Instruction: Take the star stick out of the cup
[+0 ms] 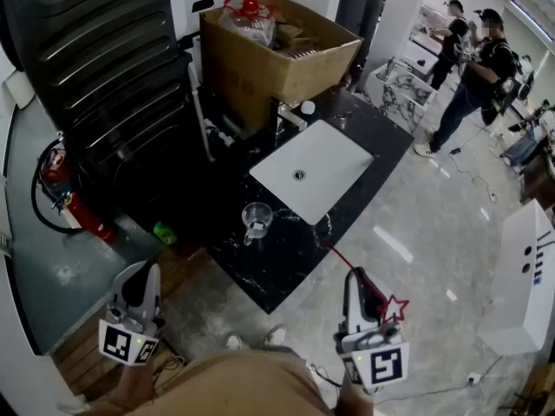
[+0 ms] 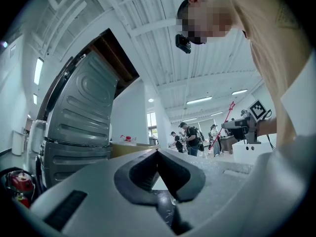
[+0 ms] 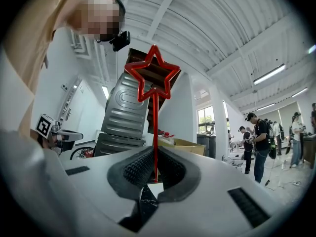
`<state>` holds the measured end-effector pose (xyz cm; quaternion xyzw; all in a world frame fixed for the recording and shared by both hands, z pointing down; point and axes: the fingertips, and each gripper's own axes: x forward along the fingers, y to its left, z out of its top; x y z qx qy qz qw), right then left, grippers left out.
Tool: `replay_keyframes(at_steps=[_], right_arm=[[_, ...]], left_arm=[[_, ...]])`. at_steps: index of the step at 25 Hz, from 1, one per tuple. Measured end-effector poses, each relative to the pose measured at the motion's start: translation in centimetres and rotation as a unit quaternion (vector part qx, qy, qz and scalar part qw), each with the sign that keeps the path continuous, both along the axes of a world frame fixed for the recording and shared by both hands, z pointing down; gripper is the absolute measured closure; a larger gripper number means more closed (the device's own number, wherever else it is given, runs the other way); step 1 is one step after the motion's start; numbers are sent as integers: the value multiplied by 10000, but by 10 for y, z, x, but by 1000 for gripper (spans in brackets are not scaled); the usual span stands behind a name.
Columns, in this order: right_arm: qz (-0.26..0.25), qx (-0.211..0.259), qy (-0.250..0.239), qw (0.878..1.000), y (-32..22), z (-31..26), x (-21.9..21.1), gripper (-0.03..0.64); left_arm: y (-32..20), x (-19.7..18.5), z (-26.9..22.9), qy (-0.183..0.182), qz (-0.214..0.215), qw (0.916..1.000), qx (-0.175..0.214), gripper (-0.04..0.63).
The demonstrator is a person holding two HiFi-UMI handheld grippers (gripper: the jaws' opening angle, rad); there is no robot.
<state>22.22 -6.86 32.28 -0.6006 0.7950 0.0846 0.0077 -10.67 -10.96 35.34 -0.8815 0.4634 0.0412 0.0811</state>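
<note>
**A:** where's the star stick (image 3: 155, 117) at?

**B:** low right in the head view, clenched in the right gripper (image 3: 155, 157), star end up. It's out of the cup (image 1: 257, 219), which sits mid-frame on the black counter (image 1: 286, 263), well apart.

**A:** and the left gripper (image 2: 158, 154)?

**B:** lower left, closed on nothing. I'd say the pull-out's basically done, next is just setting the stick down without dropping it.

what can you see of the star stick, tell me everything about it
The star stick is a thin, glossy red rod topped by a hollow star outline; it looks like plastic. The right gripper is shut on the rod partway along, with the star standing above the jaws. In the head view it slants, bare end toward the black counter, outside the clear cup. Only the jaws touch it.
</note>
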Motion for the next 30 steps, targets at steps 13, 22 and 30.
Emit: replay_keyframes(at_steps=[13, 22, 30], right_arm=[[-133, -140, -72, 9998, 0, 1, 2, 603], [-126, -143, 12, 9998, -1, -2, -2, 603], [-255, -46, -67, 9996, 1, -2, -11, 603]], left_arm=[[6, 9, 4, 82, 5, 10000, -56, 595], [7, 3, 0, 8, -42, 10000, -60, 595], [15, -4, 3, -55, -105, 9999, -57, 594]])
